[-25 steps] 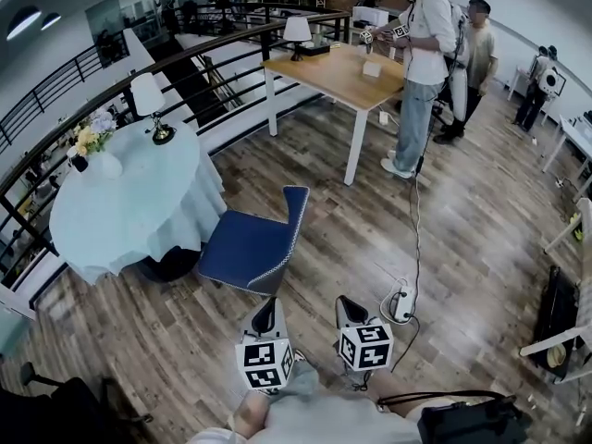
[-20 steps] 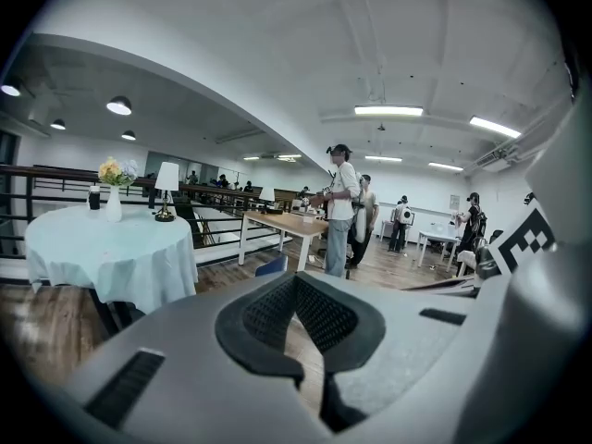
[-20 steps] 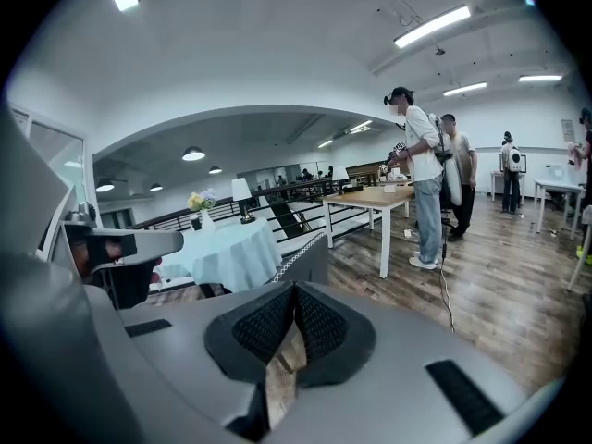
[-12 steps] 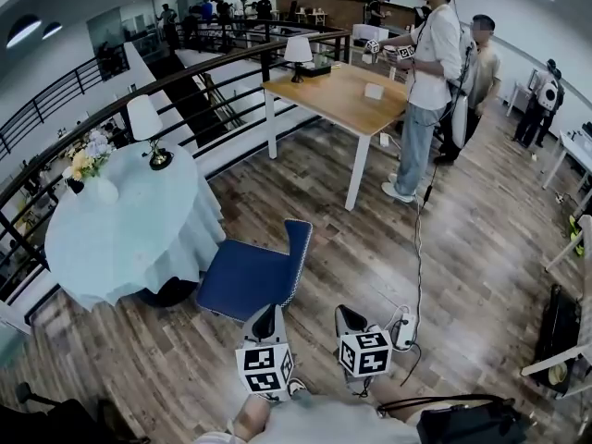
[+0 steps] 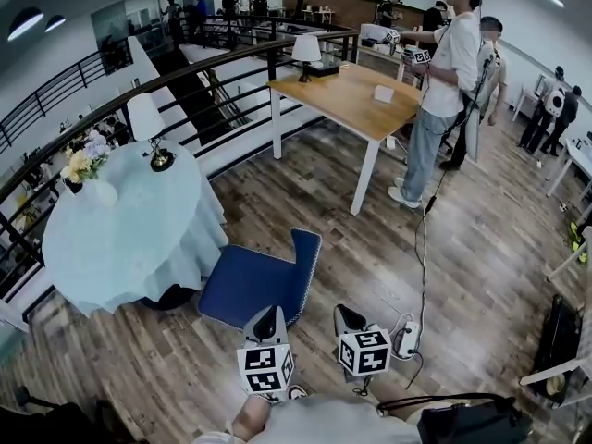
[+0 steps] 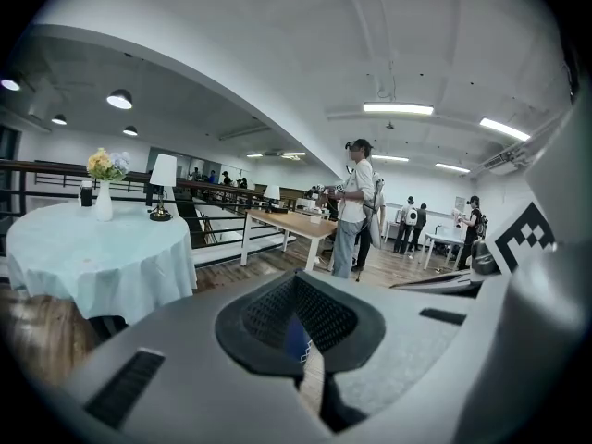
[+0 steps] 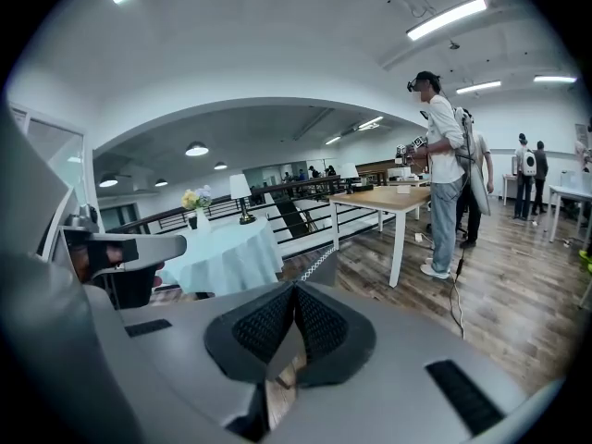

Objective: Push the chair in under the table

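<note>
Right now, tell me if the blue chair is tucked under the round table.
No, the blue chair stands beside the round table, seat fully uncovered.

One blue chair (image 5: 254, 285), one round counter (image 5: 129, 225), one wooden counter (image 5: 347, 98), two lamps (image 5: 146, 118) (image 5: 306, 50), one flower vase (image 5: 98, 191) and two tools (image 5: 267, 314) (image 5: 343, 313) are showing.

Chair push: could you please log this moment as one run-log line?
chair: blue, beside round table, not yet under | left tongs: shut, empty, near chair | right tongs: shut, empty | contact: unclear
</note>
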The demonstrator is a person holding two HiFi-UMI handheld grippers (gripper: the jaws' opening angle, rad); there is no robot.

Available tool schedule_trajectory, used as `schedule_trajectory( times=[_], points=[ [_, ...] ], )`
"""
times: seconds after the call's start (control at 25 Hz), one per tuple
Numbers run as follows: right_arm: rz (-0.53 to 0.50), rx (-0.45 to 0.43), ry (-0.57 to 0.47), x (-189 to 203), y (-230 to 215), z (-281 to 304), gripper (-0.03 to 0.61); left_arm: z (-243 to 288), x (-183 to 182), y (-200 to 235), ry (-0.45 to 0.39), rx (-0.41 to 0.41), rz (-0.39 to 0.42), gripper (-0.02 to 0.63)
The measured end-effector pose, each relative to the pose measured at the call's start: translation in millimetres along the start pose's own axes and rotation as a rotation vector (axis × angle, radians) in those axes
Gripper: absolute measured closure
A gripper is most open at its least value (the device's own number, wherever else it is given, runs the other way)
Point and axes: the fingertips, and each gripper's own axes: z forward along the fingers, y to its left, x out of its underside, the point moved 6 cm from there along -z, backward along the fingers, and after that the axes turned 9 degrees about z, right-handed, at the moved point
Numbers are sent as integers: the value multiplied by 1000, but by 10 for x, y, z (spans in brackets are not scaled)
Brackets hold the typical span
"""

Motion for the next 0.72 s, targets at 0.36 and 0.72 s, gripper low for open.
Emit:
schedule_trajectory(
  times=[0.36, 0.72],
  points=[
    [-11, -18, 36, -68, 9, 261, 561, 156, 43, 170, 23, -26, -25, 611],
    [-33, -73, 82, -236, -66, 675, 561, 296, 89, 331, 49, -130, -73, 611]
  ],
)
